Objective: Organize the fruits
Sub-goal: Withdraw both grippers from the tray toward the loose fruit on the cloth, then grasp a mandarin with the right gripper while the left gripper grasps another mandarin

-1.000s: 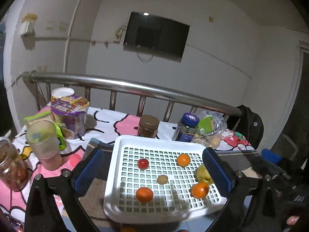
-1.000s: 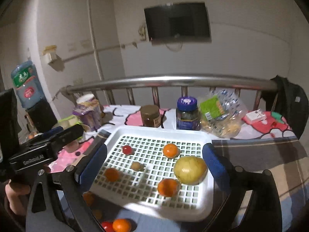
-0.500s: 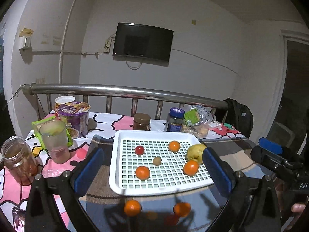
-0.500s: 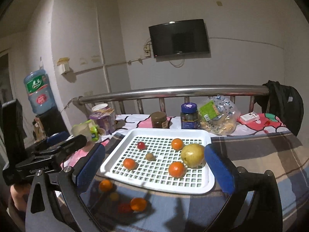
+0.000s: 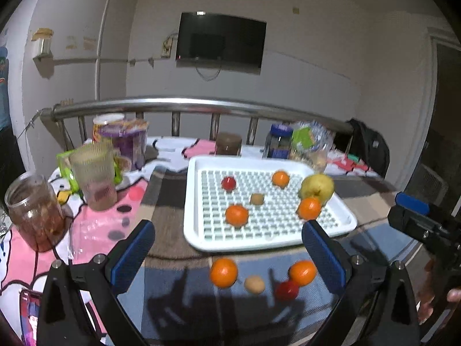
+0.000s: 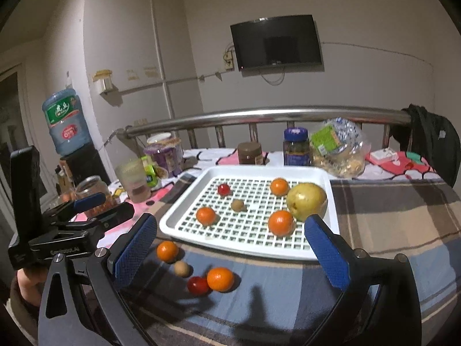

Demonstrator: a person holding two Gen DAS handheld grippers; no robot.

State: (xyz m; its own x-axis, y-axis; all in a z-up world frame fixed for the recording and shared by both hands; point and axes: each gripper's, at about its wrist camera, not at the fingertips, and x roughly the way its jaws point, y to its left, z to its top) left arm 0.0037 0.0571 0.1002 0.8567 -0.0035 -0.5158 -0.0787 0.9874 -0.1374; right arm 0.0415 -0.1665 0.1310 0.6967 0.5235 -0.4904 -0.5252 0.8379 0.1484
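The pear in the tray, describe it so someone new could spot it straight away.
Find the white slotted tray on the plaid cloth, in front of the metal rail. At its far right side lies the pear, next to two oranges. It is the only yellow-green fruit and much the biggest.

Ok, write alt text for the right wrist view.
A white slotted plastic tray on a plaid cloth holds six fruits, including a large yellow pear. Four more small fruits lie loose before it, between the open blue-padded right tongs.
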